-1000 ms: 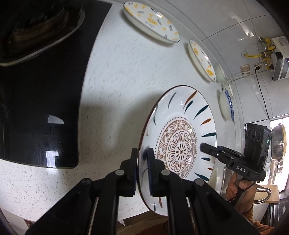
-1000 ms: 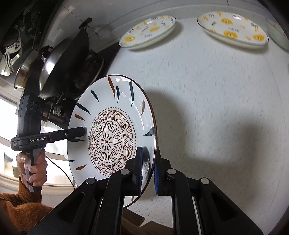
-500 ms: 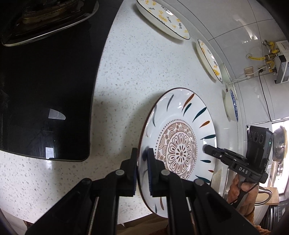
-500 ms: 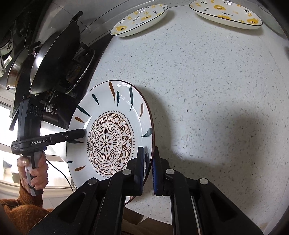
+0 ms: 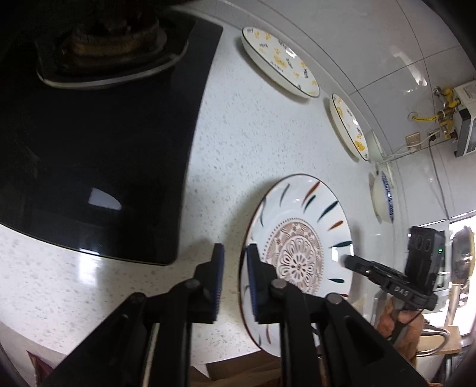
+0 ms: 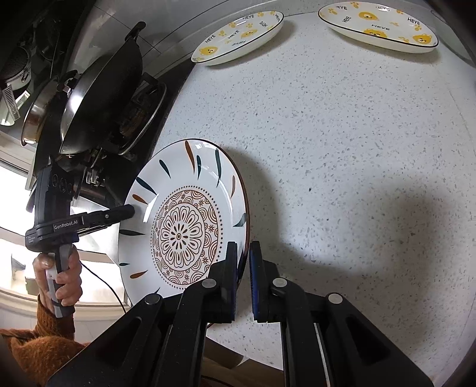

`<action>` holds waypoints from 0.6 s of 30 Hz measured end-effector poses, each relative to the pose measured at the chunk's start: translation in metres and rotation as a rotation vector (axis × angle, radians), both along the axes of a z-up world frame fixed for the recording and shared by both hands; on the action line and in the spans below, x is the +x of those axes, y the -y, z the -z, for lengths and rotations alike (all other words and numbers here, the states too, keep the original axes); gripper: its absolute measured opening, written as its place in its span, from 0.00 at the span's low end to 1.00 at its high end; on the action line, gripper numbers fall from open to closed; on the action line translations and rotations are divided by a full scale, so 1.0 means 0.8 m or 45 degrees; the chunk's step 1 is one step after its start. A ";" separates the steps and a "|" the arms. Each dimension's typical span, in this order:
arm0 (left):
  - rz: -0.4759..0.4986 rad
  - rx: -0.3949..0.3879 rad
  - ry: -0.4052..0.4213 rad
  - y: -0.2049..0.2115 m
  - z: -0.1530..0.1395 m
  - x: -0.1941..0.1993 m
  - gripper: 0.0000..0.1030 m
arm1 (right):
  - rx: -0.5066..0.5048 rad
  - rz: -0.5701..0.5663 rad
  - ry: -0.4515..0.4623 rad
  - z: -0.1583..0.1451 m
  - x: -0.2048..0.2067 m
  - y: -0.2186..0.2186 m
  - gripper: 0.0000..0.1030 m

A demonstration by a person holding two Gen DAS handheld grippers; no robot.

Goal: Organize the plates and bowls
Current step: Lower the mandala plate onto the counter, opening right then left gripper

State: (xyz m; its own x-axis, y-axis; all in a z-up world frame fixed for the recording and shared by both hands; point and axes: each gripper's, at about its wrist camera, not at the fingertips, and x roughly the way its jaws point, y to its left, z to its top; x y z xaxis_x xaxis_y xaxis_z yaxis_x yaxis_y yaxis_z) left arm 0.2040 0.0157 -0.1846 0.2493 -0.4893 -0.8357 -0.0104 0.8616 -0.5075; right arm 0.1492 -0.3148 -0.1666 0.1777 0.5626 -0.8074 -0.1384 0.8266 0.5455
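A white plate with a brown flower pattern and dark leaf strokes (image 5: 297,238) (image 6: 178,226) hangs just above the speckled counter. My right gripper (image 6: 243,247) is shut on its near rim, and its fingers reach the plate's far side in the left wrist view (image 5: 348,259). My left gripper (image 5: 235,250) has its jaws opening. The plate's rim still runs between the pads, with a gap on the left side. That same gripper's fingertip (image 6: 128,211) touches the plate's left edge in the right wrist view.
Two white plates with yellow bears (image 6: 238,38) (image 6: 377,26) lie at the back of the counter, beside a blue-patterned bowl (image 5: 383,196). A black hob (image 5: 89,148) with a wok (image 6: 101,98) is on the left. The counter's front edge runs just below the grippers.
My left gripper's jaws have parted from the plate's rim, and that hand has shifted a little. The right gripper keeps its grip on the plate.
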 end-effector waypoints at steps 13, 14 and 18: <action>-0.016 0.104 0.330 0.018 -0.078 0.011 0.21 | -0.010 0.039 0.124 -0.033 0.007 0.049 0.19; -0.020 0.126 0.348 0.024 -0.085 0.015 0.21 | -0.010 0.047 0.129 -0.034 0.009 0.053 0.19; 0.046 0.191 0.450 0.064 -0.116 0.029 0.21 | -0.008 0.091 0.156 -0.042 0.021 0.085 0.20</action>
State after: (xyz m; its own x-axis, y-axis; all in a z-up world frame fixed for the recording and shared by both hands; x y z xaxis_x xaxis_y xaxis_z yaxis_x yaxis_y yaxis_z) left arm 0.2275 -0.0355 -0.0915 0.5198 -0.3815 -0.7643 0.1742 0.9233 -0.3424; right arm 0.1660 -0.3825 -0.1332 0.3149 0.5401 -0.7805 -0.1445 0.8400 0.5230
